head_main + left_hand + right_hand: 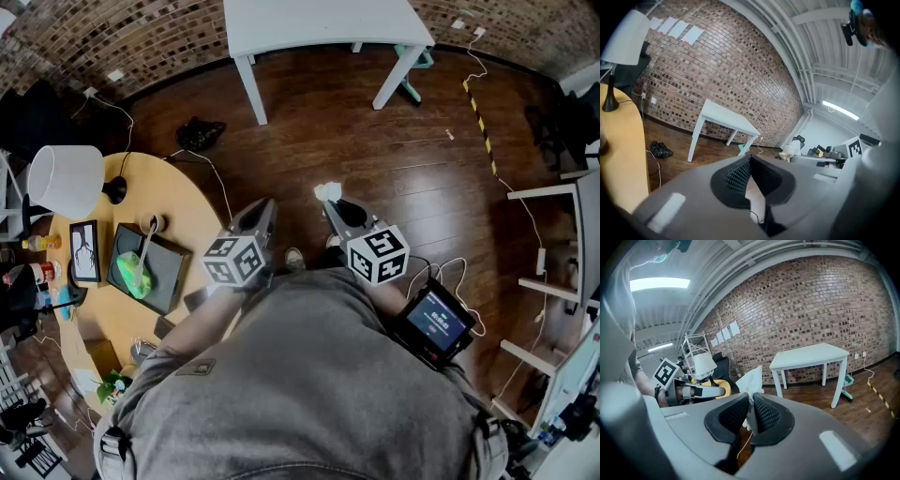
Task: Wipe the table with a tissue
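A crumpled white tissue [326, 191] sticks out of my right gripper [331, 202], which is shut on it above the dark wooden floor. In the right gripper view the tissue [751, 378] rises from between the closed black pads [766, 413]. My left gripper [265, 204] hangs level beside it, a little to the left, with its tips together and nothing in them. Both point toward a white table [319, 23] at the far side. A round wooden table [192, 211] lies just left of the left gripper.
The wooden table carries a white lamp [66, 180], a framed picture [84, 251] and a black tray [169, 272] holding a green object. A black bag [200, 133] and cables lie on the floor. White shelving [562, 244] stands at the right.
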Motion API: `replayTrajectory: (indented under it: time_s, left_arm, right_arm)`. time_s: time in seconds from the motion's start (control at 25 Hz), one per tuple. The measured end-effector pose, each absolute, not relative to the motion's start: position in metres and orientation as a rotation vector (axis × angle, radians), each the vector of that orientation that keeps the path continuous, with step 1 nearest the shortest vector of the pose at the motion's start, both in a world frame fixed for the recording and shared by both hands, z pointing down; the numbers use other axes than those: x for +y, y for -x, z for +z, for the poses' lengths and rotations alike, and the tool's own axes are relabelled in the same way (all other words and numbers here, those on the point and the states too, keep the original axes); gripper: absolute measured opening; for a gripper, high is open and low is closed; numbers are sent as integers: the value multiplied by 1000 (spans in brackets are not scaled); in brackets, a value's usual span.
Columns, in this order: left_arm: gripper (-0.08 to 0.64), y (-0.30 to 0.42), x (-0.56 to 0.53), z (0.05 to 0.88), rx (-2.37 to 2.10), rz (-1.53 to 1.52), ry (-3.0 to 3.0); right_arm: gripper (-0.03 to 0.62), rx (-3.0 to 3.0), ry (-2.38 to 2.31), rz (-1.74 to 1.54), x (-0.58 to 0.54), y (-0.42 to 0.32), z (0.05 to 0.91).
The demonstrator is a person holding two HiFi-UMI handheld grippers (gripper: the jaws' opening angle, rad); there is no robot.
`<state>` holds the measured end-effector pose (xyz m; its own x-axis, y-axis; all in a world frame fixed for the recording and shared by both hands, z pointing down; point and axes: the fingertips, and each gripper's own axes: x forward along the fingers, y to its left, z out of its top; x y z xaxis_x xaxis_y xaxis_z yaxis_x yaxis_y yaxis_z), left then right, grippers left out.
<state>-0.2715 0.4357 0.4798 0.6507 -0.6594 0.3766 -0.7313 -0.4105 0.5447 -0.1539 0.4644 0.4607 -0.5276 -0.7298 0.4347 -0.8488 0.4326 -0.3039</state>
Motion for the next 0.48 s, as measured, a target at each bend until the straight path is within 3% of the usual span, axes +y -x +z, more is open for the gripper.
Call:
replayTrajectory:
  time_s: [0.48]
  left_arm:
    - [2,271,389,479,-1117,124,-2160]
  right_arm:
    - [41,-2468,-1390,723,415,143,461]
